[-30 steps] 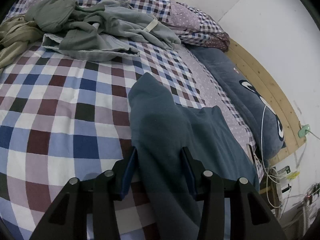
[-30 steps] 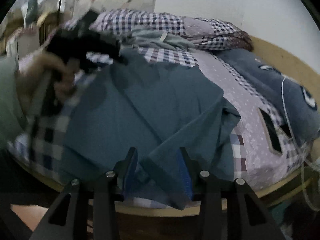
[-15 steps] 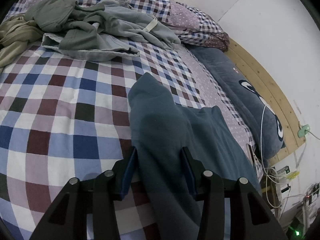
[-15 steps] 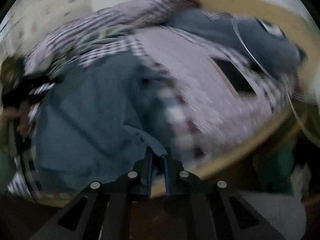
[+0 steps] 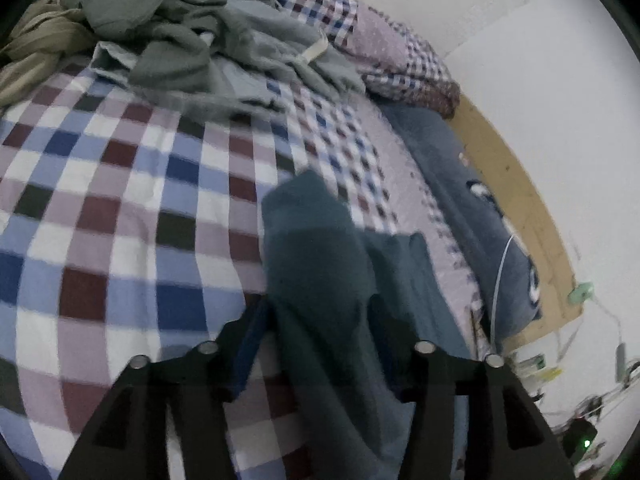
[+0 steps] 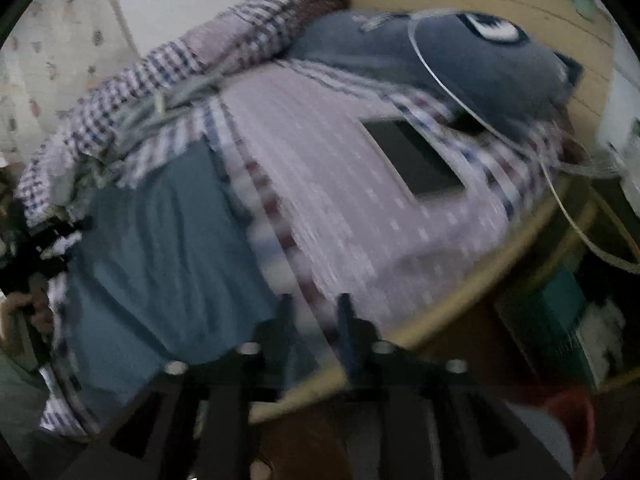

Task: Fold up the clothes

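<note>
My left gripper (image 5: 318, 312) sits at 6 o'clock of its view, fingers spread wide, with the teal garment (image 5: 316, 264) draped up between them; I cannot tell whether the pads actually touch the cloth, so I log it as apart, not clamped. The garment runs from between the fingers toward 12 o'clock over the checked bedspread (image 5: 120, 208), its free end bunched rather than flat. My right gripper (image 6: 312, 312) is blurred; its fingers look parted by a narrow gap with nothing visibly between them, the garment's edge just at its 9 o'clock, near the bed edge. A heap of grey-green clothes (image 5: 192, 44) lies at 11 o'clock in the left view, unfolded. A dark flat tablet-like object (image 6: 412, 160) lies on the bedding at 1 o'clock in the right view. Judgement: early stage; the teal piece shows no finished fold, and the heap is untouched.
</note>
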`<state>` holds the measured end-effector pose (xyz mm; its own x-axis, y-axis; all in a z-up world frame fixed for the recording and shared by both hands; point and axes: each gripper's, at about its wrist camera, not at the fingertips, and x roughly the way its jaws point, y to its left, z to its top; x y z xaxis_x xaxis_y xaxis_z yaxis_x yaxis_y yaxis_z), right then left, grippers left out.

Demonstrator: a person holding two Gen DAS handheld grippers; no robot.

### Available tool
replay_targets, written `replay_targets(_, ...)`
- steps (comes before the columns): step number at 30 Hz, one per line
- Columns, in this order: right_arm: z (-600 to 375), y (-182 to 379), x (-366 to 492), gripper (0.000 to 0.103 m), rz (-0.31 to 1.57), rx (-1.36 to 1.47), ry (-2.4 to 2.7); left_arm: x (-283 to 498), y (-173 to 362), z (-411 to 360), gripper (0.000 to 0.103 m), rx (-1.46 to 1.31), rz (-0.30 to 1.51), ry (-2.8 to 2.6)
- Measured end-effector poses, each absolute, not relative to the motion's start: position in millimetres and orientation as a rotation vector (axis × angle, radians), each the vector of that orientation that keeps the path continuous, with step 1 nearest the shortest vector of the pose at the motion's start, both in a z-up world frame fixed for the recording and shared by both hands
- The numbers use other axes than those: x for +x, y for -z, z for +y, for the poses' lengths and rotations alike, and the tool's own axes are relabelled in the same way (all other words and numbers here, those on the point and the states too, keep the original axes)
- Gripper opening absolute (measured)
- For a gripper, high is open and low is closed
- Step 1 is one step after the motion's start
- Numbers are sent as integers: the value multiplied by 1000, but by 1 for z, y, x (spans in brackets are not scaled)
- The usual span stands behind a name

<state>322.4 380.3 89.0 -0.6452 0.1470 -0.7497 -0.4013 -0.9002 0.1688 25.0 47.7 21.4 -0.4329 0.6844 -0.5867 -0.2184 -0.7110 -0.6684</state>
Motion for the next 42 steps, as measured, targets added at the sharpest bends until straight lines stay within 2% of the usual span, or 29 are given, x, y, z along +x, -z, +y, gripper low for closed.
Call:
replay_targets(2, 381, -103, 303, 49, 467, -1090, -2648, 16, -27, 44, 65, -1184, -690, -2165)
replay_targets(11, 382, -129, 164, 50, 364, -1179, -2929, -39, -28, 54, 65, -1176, -543, -2180)
replay_targets(14, 388, -119, 109, 50, 439, -1259, -2958, -52, -22, 57, 65, -1191, -519, -2169)
replay_targets(16, 390, -106, 70, 50, 500, -1356, -2957, -58, -18, 56, 54, -1205, -525, -2142)
replay_targets(19, 385, -86, 24, 50, 524, -1464, -2938, -63, -14, 56, 27, -1210, -535, -2126)
replay_targets(20, 382, -79, 12, 50, 511, -1496, -2927, -64, -13, 56, 14, -1208, -542, -2125)
replay_targets(23, 375, -59, -18, 50, 448, -1578, -2893, -65, -11, 53, 7, -1191, -565, -2139)
replay_targets(24, 373, -55, -24, 42, 414, -1603, -2883, -64, -11, 51, 6, -1178, -578, -2146)
replay_targets(25, 370, -50, -30, 30, 379, -1628, -2873, -65, -11, 47, 6, -1169, -601, -2147)
replay_targets(26, 367, -50, -32, 3, 324, -1622, -2874, -66, -12, 44, 5, -1159, -622, -2150)
replay_targets(29, 367, -65, -27, 1, 287, -1531, -2970, -66, -14, 35, 0, -1122, -662, -2185)
replay_targets(35, 375, -93, -24, 1, 236, -1361, -3023, -72, -16, 5, 0, -1099, -756, -2296)
replay_targets(40, 381, -63, -43, 2, 237, -1472, -2927, -80, 0, 20, 0, -1253, -717, -2170)
replay_targets(42, 384, -50, -47, 2, 265, -1508, -2895, -81, 4, 31, 5, -1300, -682, -2110)
